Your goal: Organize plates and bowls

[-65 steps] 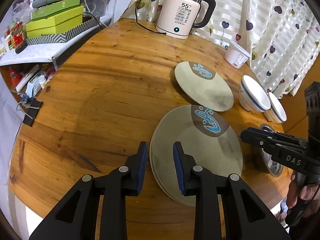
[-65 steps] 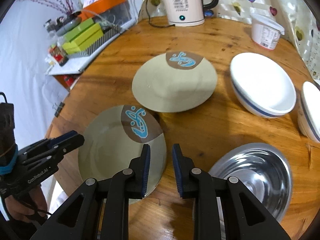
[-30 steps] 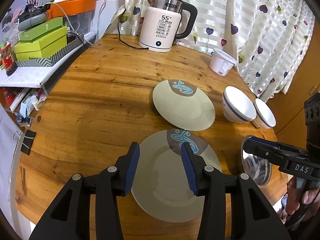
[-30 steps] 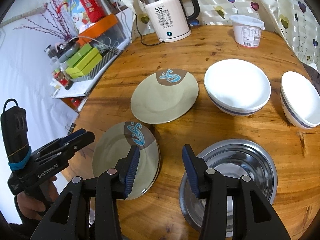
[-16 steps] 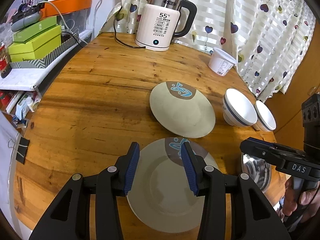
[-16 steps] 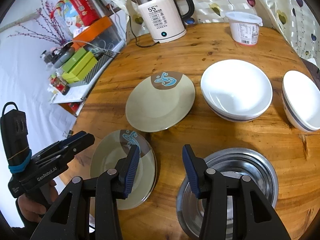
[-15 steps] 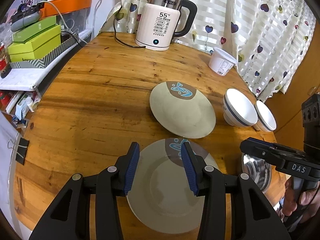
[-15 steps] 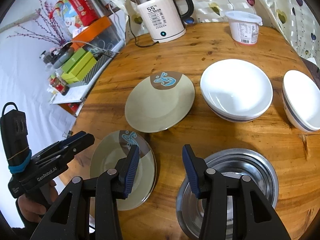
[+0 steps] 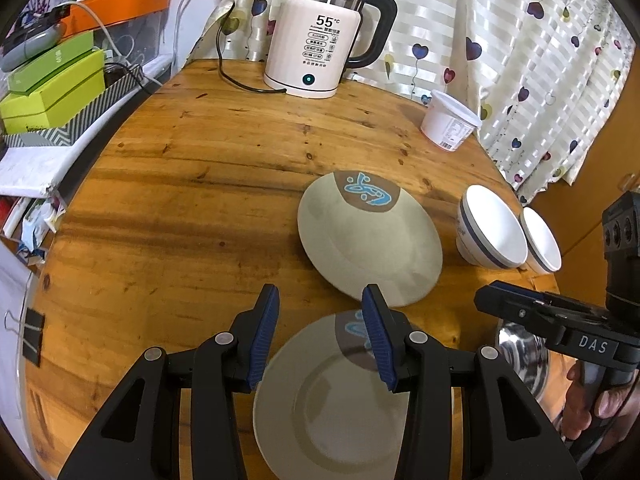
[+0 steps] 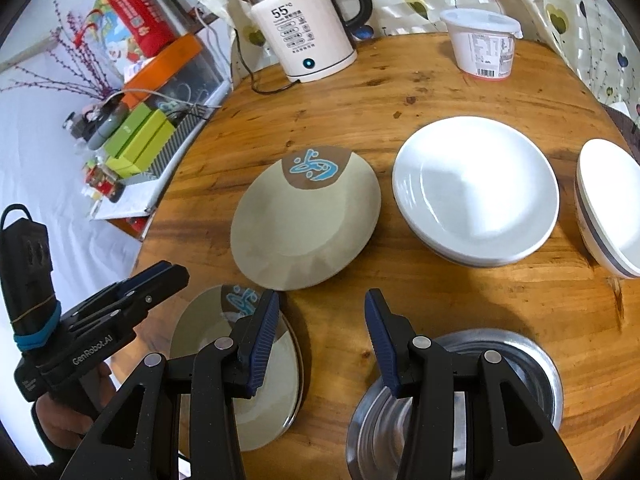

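Two beige plates with a blue-and-brown motif lie on the round wooden table point(image 9: 180, 200). The near plate point(image 9: 332, 400) point(image 10: 240, 380) lies flat under my left gripper point(image 9: 320, 300) point(image 10: 176, 274), which hovers open and empty above its far rim. The far plate point(image 9: 372, 240) point(image 10: 304, 220) lies just beyond. My right gripper point(image 10: 322, 300) point(image 9: 480, 300) is open and empty over bare wood, between the near plate and a steel bowl point(image 10: 520, 380) point(image 9: 520, 360). A wide white bowl point(image 10: 476, 188) point(image 9: 492, 228) and a second white bowl point(image 10: 608, 208) point(image 9: 540, 240) stand at the right.
A white electric kettle point(image 9: 320, 40) point(image 10: 304, 20) with its cord stands at the table's back edge, a white lidded tub point(image 9: 448, 124) point(image 10: 484, 44) to its right. Green boxes point(image 9: 52, 88) sit on a side shelf at the left. A heart-patterned curtain point(image 9: 520, 40) hangs behind.
Both grippers' jaws stand wider than in the earliest frames. Both hands have since moved forward over the table, so the near plate and steel bowl sit lower in the views.
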